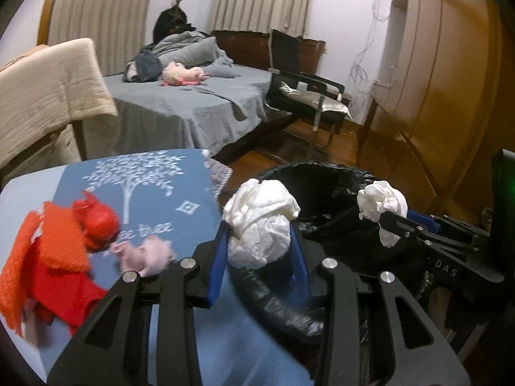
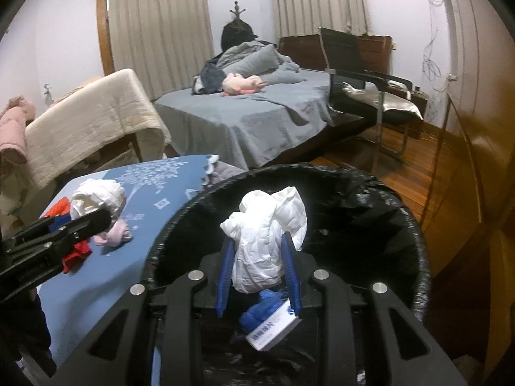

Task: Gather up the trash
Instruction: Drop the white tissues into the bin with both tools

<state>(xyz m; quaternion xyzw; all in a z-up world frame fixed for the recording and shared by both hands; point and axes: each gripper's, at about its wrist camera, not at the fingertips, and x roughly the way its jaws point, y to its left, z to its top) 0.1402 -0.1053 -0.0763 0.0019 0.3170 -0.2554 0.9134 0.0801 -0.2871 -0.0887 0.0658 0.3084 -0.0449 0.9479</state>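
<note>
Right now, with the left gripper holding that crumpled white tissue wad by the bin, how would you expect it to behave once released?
The tissue wad looks light and soft: it bulges past the left gripper fingers. It will probably drop slowly and spring open slightly. It is unlikely to roll far, given its creased, uneven shape.

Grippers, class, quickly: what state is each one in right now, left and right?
Left gripper: closed on a crumpled white paper ball.
Right gripper: closed on another crumpled white paper wad, over the black bin.
</note>
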